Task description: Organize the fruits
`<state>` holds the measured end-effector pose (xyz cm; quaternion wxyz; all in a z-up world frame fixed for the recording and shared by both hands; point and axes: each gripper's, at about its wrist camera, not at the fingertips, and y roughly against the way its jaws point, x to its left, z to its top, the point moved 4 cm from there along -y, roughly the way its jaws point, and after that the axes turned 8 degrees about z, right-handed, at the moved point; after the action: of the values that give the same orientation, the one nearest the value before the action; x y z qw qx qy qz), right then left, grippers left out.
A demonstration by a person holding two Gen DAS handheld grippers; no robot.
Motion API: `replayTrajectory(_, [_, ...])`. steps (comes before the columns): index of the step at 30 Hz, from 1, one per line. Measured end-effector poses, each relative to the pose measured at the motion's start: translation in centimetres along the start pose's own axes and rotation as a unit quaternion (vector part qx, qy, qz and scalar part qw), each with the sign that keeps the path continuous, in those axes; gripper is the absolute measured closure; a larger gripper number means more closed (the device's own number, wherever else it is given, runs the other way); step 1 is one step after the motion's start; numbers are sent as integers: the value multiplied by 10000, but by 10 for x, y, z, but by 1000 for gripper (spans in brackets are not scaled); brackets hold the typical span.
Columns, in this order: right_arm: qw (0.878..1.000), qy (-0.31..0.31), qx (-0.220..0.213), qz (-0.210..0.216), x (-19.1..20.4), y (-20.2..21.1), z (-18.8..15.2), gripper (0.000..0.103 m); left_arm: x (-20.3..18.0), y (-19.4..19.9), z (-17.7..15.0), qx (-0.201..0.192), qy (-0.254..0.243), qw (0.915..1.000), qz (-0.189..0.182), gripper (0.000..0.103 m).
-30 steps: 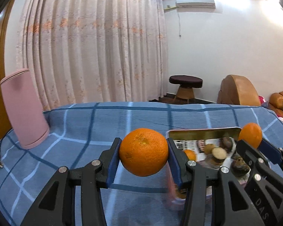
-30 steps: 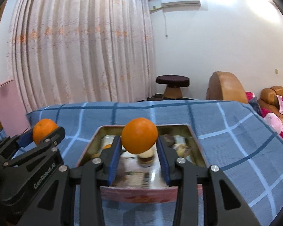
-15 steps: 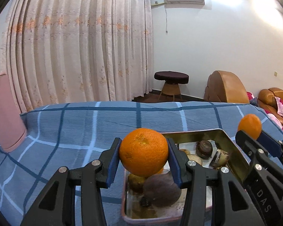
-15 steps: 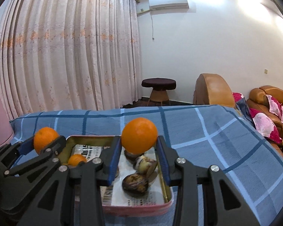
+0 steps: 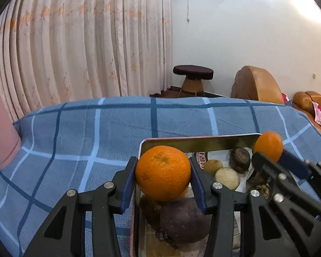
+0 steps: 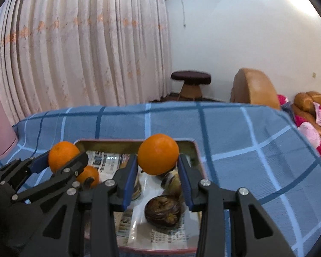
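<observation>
Both tongs now further over the tin tray (image 6: 198,156), left tongs (image 5: 163,174) clamping a large orange (image 5: 163,172); right tongs (image 6: 158,155) gripping a smaller orange (image 6: 158,154)

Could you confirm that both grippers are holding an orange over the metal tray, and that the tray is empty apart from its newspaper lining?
Not quite. The left gripper and right gripper do each hold an orange over the tray, but the tray is not empty. The right wrist view shows another orange and dark brown fruit already lying on the newspaper.
</observation>
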<state>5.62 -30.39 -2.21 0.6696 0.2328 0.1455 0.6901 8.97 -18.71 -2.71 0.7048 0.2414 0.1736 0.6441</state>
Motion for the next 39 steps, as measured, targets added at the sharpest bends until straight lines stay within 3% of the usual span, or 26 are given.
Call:
replayTrajectory(6, [9984,-145,272,474,-4,-7,-6,57,7,2,-3,50,96,9999,-36,53])
replayTrajectory(10, [9981,-206,185,543,-9,-3,-7,40,13,14,-3,-140,91,9998,107,43])
replayTrajectory(12, [9980,-237,59,589,-11,3,-6,33,20,21,-3,-256,164,9993,205,31])
replayTrajectory(15, [9966,-373,-117,732,-14,12,-6,20,28,30,-4,-410,273,9985,221,23])
replayTrajectory(21, [9918,-863,-480,809,-19,30,-6,5,32,36,-9,-443,404,9982,26,15])
replayTrajectory(25, [9911,-991,-592,664,-22,39,-8,4,21,28,-14,-132,177,9997,-140,15])
replayTrajectory(28, [9917,-953,-683,526,-20,45,-9,4,18,32,-16,-166,100,9997,-154,15])
replayTrajectory(33, [9903,-756,-1165,87,-16,69,-10,2,26,47,-21,-406,102,9991,102,15])
replayTrajectory(39, [9780,-616,-1954,-390,-9,106,-12,0,44,70,-26,-929,205,9939,562,15])
